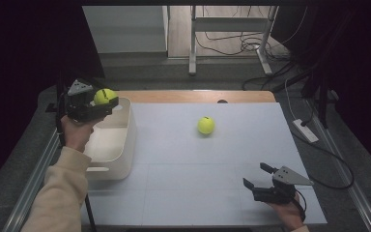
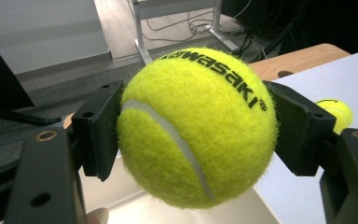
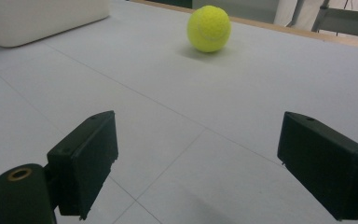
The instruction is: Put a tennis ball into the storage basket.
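Note:
My left gripper (image 1: 105,100) is shut on a yellow tennis ball (image 1: 105,96), held in the air over the far left rim of the white bin (image 1: 125,140). Up close, the held ball (image 2: 198,126) is pinched between both black pads and carries black lettering. A second tennis ball (image 1: 206,125) rests on the white table mat (image 1: 207,169), right of the bin; it lies ahead in the right gripper view (image 3: 209,28). My right gripper (image 1: 257,176) hovers open near the front right of the mat, with nothing between its fingers (image 3: 86,161).
The bin's side (image 3: 37,18) shows at the far left of the right gripper view. A wooden table edge (image 1: 193,95) runs behind the mat. Beyond it stand a metal frame's legs (image 1: 192,43) and cables on the floor. A white power strip (image 1: 305,130) lies off the table's right.

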Demonstrator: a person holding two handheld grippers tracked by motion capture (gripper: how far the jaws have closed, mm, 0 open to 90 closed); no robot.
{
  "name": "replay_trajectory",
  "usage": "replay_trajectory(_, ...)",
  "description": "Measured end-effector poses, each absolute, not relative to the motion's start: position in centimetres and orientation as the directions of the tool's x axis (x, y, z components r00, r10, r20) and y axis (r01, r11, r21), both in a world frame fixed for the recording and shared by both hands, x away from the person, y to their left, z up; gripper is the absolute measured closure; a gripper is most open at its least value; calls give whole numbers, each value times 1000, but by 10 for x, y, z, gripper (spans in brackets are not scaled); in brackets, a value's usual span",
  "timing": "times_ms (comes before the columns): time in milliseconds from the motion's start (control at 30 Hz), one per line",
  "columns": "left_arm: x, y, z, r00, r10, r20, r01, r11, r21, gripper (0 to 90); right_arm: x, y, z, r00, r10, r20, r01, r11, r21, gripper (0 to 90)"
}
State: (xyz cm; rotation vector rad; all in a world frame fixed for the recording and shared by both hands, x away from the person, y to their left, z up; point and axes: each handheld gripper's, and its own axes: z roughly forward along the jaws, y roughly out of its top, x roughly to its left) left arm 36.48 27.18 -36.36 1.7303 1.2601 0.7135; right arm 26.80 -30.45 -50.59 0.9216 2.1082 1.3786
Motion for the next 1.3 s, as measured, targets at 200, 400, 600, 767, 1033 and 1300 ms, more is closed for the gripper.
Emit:
replay_trajectory(200, 373, 280, -366, 306, 951, -41, 481, -117, 869, 266, 268, -304, -506, -672, 741, -15, 285, 276, 918, 123)
replay_trajectory(400, 380, 287, -369, 284, 958, -47, 509, -109, 854, 266, 268, -304, -506, -672, 740, -16, 284, 278, 917, 123)
replay_trajectory(600, 387, 291, -371, 268, 962, -45, 532, -109, 840, 266, 268, -304, -506, -673, 740, -14, 283, 275, 919, 123)
replay_trajectory(767, 391, 294, -372, 259, 965, -41, 550, -112, 828, 266, 268, -304, -506, -672, 740, -15, 283, 276, 918, 124)
replay_trajectory(1033, 398, 298, -379, 250, 967, -40, 584, -118, 803, 266, 268, -304, -506, -671, 742, -15, 285, 277, 917, 124)
replay_trajectory(1300, 403, 301, -384, 239, 970, -36, 614, -123, 780, 265, 268, -304, -507, -672, 741, -14, 287, 278, 917, 124)
